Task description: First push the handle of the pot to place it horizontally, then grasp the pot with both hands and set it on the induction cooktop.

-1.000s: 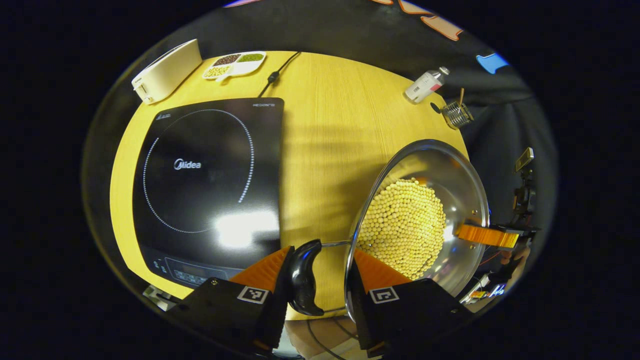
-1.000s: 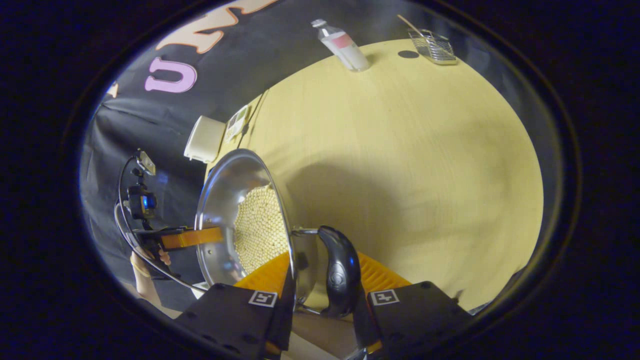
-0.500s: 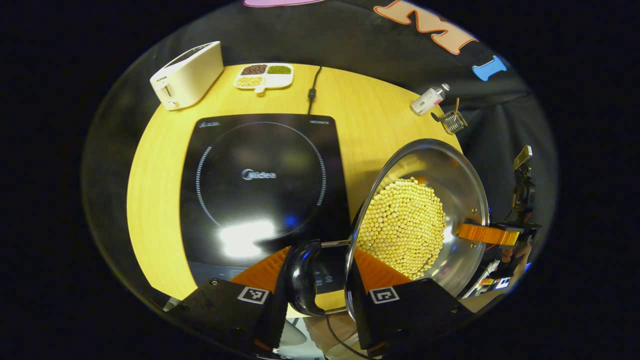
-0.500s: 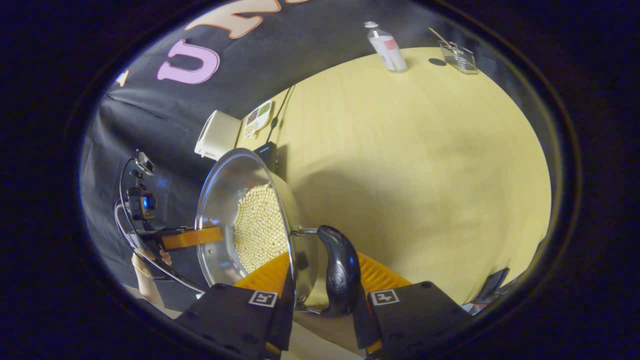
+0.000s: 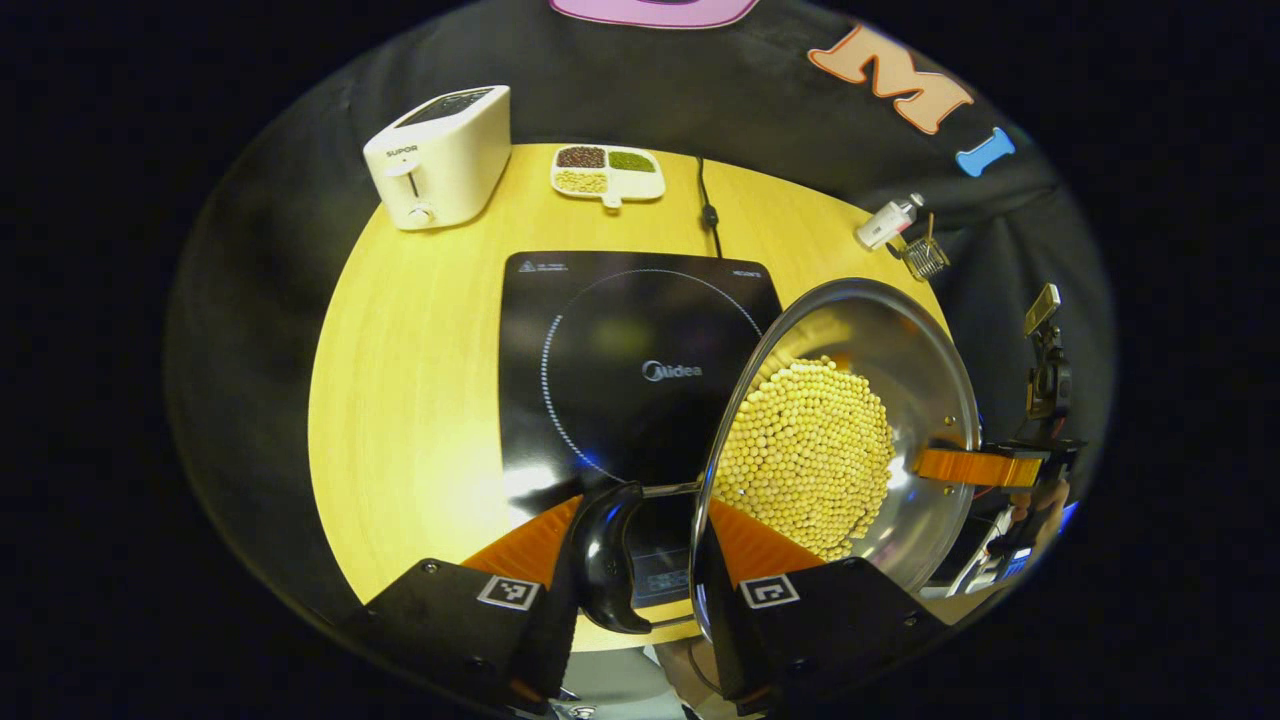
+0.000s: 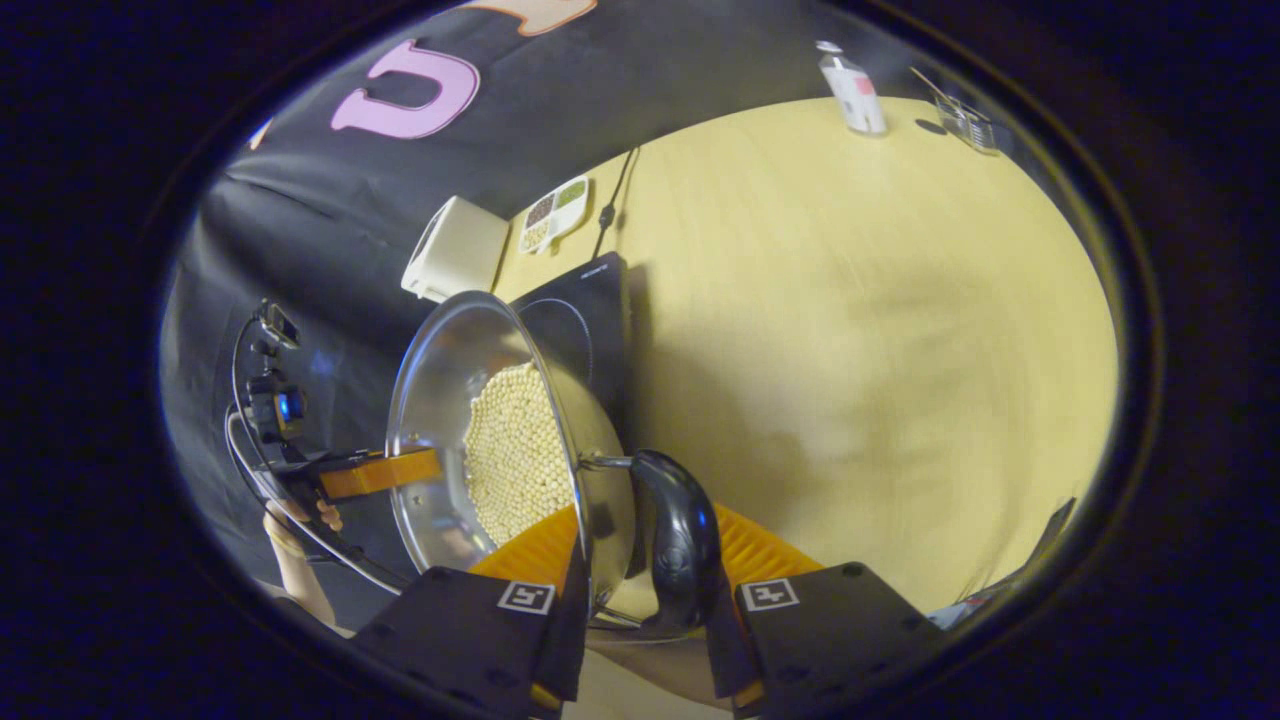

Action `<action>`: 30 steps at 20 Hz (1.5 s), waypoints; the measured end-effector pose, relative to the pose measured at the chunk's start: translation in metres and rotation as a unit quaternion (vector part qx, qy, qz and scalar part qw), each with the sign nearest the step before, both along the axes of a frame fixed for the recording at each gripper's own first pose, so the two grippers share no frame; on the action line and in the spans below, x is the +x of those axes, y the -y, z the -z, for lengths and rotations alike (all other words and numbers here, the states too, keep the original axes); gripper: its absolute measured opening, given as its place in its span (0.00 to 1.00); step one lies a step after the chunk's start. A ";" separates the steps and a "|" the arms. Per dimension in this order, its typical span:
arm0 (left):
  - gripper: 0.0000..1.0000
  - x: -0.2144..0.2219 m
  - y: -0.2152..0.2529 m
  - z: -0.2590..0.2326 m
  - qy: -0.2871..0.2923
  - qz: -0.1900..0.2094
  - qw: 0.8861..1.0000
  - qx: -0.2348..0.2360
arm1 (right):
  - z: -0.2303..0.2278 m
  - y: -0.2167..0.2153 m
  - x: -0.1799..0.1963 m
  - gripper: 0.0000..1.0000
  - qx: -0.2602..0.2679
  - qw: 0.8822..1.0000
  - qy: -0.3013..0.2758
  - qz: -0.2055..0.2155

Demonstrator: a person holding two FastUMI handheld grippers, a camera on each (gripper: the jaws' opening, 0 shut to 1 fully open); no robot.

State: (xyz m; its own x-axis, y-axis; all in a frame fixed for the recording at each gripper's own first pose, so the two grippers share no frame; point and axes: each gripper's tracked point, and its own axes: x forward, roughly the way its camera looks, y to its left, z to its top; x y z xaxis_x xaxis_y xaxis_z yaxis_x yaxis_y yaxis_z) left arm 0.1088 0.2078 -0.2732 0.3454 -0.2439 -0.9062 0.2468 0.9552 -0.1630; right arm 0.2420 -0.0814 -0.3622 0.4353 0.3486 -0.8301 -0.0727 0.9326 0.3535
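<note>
Left gripper (image 5: 635,535) pinches the pot's (image 5: 900,340) near handle; right gripper (image 6: 645,560) pinches the far one — pot airborne, overlapping the induction cooktop's (image 5: 600,330) right edge. Keep it level, drift left, centre it over the ring, then lower evenly.

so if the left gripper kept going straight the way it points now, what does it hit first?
Probably the induction cooktop: the left gripper, shut on the pot handle, looks across its control panel to the glass top. Depth is unclear; it may pass above.
</note>
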 end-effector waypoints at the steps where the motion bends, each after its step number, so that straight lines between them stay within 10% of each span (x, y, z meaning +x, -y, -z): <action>1: 0.58 0.004 -0.005 -0.001 0.004 0.001 1.000 0.000 | -0.001 0.001 -0.002 0.46 -0.001 1.000 0.000 -0.001; 30: 0.60 0.103 -0.063 0.032 0.062 0.017 0.998 0.025 | -0.032 0.049 0.033 0.47 -0.019 0.999 -0.015 0.030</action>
